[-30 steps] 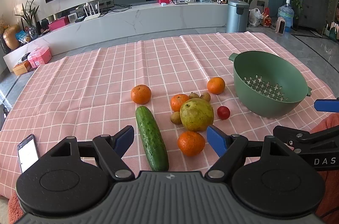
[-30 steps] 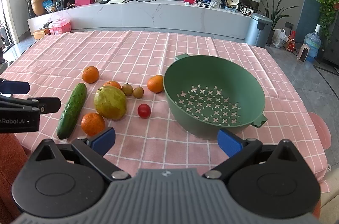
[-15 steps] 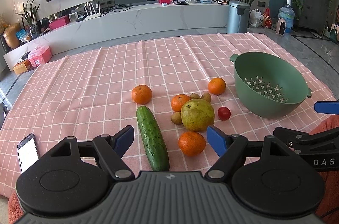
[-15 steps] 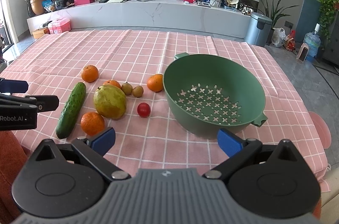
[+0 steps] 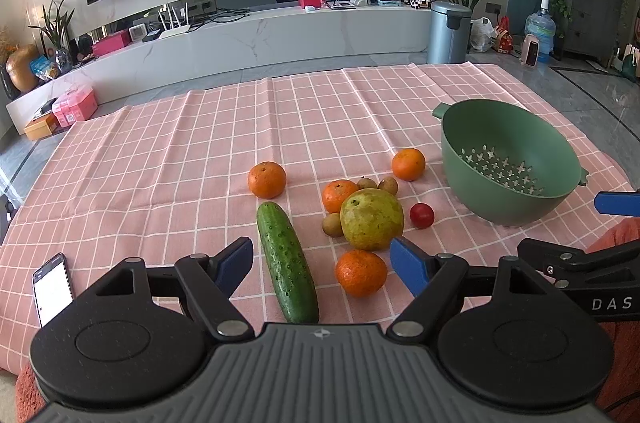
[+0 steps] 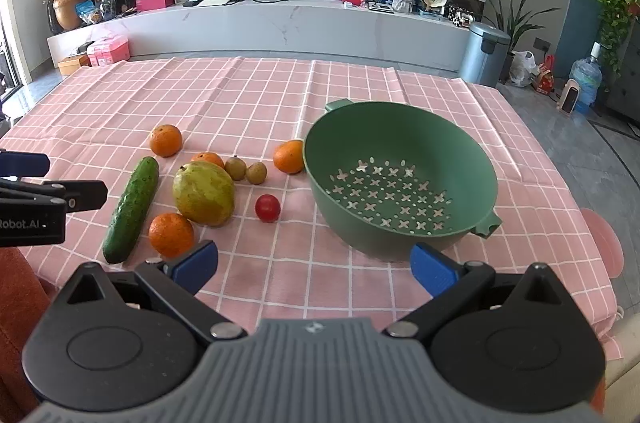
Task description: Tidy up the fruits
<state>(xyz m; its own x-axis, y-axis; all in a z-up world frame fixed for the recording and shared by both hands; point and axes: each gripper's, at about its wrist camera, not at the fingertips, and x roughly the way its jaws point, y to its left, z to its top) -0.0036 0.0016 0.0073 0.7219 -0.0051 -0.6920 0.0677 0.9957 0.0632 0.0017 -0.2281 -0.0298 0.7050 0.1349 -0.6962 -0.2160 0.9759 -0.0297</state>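
An empty green colander stands at the right of the pink checked cloth. Left of it lie a cucumber, a large yellow-green pear-like fruit, several oranges, the nearest one, a small red tomato and a few small brown fruits. My left gripper is open and empty, just short of the cucumber and nearest orange. My right gripper is open and empty, in front of the colander.
A phone lies on the cloth at the near left. The table's right edge is close to the colander. A white TV bench and a bin stand far behind the table.
Both views have shifted very slightly; the fruit and the colander have not moved. Both grippers stay open.
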